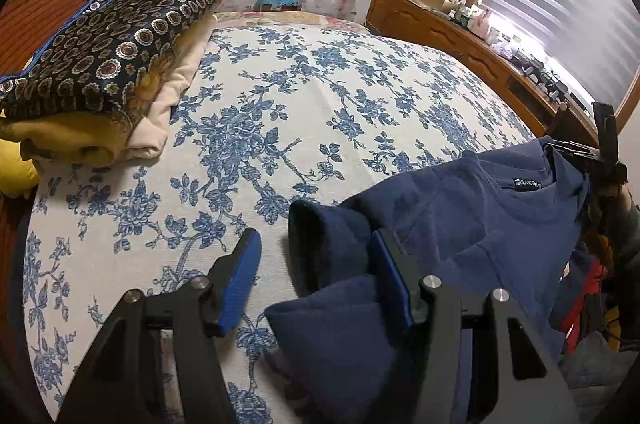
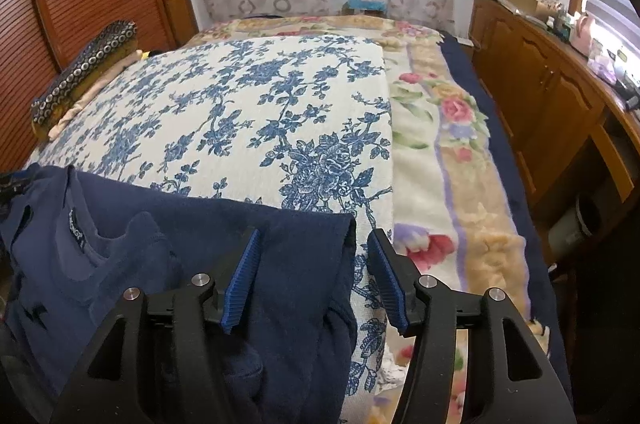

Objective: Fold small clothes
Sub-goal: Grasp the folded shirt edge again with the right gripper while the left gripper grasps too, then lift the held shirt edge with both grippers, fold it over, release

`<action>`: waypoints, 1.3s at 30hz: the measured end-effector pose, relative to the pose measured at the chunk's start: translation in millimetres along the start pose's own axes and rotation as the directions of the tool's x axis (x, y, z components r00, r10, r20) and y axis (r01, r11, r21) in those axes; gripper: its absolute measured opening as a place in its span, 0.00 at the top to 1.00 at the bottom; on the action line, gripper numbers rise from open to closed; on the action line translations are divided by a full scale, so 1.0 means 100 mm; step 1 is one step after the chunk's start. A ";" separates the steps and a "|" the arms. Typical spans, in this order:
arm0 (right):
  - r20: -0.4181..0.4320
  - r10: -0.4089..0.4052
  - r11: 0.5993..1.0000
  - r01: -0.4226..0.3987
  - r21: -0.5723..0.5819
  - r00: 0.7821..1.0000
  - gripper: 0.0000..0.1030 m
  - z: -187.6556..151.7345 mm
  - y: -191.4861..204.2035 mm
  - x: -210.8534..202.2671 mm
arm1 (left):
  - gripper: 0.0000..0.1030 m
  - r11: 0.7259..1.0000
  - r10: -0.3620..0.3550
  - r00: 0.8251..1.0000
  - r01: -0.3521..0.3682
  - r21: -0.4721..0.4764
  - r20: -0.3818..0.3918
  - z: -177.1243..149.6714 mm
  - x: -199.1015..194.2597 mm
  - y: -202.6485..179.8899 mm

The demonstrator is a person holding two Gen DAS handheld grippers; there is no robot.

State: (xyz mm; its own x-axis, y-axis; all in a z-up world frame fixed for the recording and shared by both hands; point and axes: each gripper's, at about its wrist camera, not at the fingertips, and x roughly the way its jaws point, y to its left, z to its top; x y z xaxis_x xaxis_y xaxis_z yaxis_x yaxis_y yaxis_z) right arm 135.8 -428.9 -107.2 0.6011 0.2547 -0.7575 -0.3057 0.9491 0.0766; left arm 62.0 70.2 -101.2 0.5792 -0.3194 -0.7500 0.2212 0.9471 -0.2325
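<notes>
A navy blue sweatshirt [image 1: 472, 208] lies at the near edge of the bed, neck label up; it also shows in the right wrist view [image 2: 192, 244]. My left gripper [image 1: 316, 264] is open, with one sleeve cuff [image 1: 320, 236] lying between its blue pads, not clamped. My right gripper [image 2: 314, 264] is open over the other sleeve [image 2: 304, 264], whose cuff end lies between the fingers. Neither gripper holds cloth.
The bed has a white cover with blue flowers [image 1: 280, 104] over a floral blanket [image 2: 440, 152]. A stack of folded clothes [image 1: 104, 64] sits at the left. A wooden dresser [image 2: 552, 80] with clutter runs along the right under a window.
</notes>
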 end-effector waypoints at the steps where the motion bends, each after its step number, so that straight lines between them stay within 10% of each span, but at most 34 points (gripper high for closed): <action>1: 0.000 0.003 1.000 -0.003 0.001 1.000 0.45 0.00 0.00 0.00 | 0.47 1.000 -0.003 1.000 0.003 -0.001 -0.002 0.01 0.01 0.00; 9: -0.025 0.023 0.998 -0.024 -0.052 0.999 0.49 -0.06 0.12 0.03 | 0.69 0.999 -0.034 0.999 0.034 -0.006 -0.011 0.06 0.07 -0.03; 14: -0.031 0.063 0.993 -0.066 -0.098 0.998 0.87 -0.11 0.21 -0.04 | 0.93 0.998 -0.061 0.998 0.061 0.034 -0.001 0.11 0.01 -0.17; 20: 0.159 0.066 0.996 -0.055 -0.074 0.985 0.91 -0.22 0.28 -0.65 | 0.96 0.995 -0.096 0.986 0.092 0.037 0.134 0.17 -0.59 -0.36; 27: 0.340 0.077 0.996 -0.054 -0.075 0.937 0.91 -0.07 0.49 -1.71 | 0.96 0.980 -0.189 0.915 0.153 0.127 0.357 0.34 -1.72 -0.68; 39: 0.631 0.092 0.976 0.057 -0.212 0.770 0.91 0.84 0.84 -3.47 | 0.96 0.982 -0.148 0.796 0.049 0.181 0.586 1.21 -2.99 -0.62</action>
State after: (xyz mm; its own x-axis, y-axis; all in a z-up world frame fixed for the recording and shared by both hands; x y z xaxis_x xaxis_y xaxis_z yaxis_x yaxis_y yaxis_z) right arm -36.4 -421.9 216.7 0.9009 0.4005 -0.1670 -0.4203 0.9011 -0.1062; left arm -29.8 103.6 212.5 0.8887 -0.4127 -0.1999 0.3877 0.9090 -0.1529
